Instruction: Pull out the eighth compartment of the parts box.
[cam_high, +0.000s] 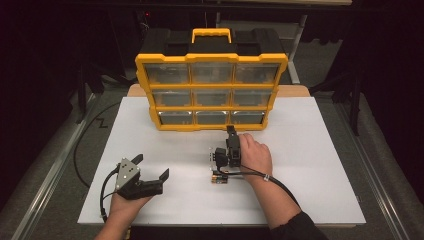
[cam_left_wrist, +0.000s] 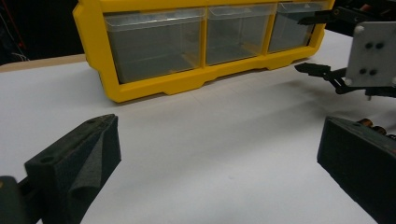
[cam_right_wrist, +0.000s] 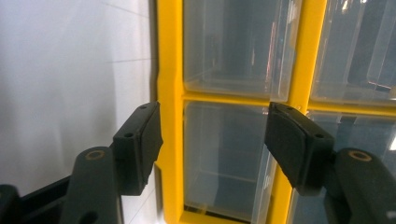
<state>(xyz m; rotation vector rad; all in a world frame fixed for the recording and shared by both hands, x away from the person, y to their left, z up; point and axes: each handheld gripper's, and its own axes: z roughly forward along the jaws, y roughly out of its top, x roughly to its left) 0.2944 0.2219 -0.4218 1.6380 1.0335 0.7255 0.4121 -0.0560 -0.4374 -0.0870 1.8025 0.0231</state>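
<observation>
A yellow organiser (cam_high: 212, 59) with clear drawers stands upright at the back of the white board (cam_high: 310, 165). My right gripper (cam_high: 231, 131) points at its bottom row, just short of the frame. In the right gripper view the right gripper (cam_right_wrist: 215, 140) is open, turned on its side, with a clear drawer (cam_right_wrist: 224, 154) and the yellow frame (cam_right_wrist: 169, 93) close ahead and nothing between the pads. My left gripper (cam_high: 151, 167) rests at the front left, open and empty. The left gripper view shows its jaws wide apart (cam_left_wrist: 219, 158) over bare board, with the right gripper (cam_left_wrist: 314, 44) by the organiser (cam_left_wrist: 159, 88).
A small orange-and-black item, perhaps batteries (cam_high: 219, 177), lies on the board just left of the right wrist. The organiser's black and yellow carry handle (cam_high: 211, 34) sticks up at the back. Dark floor and table legs surround the board.
</observation>
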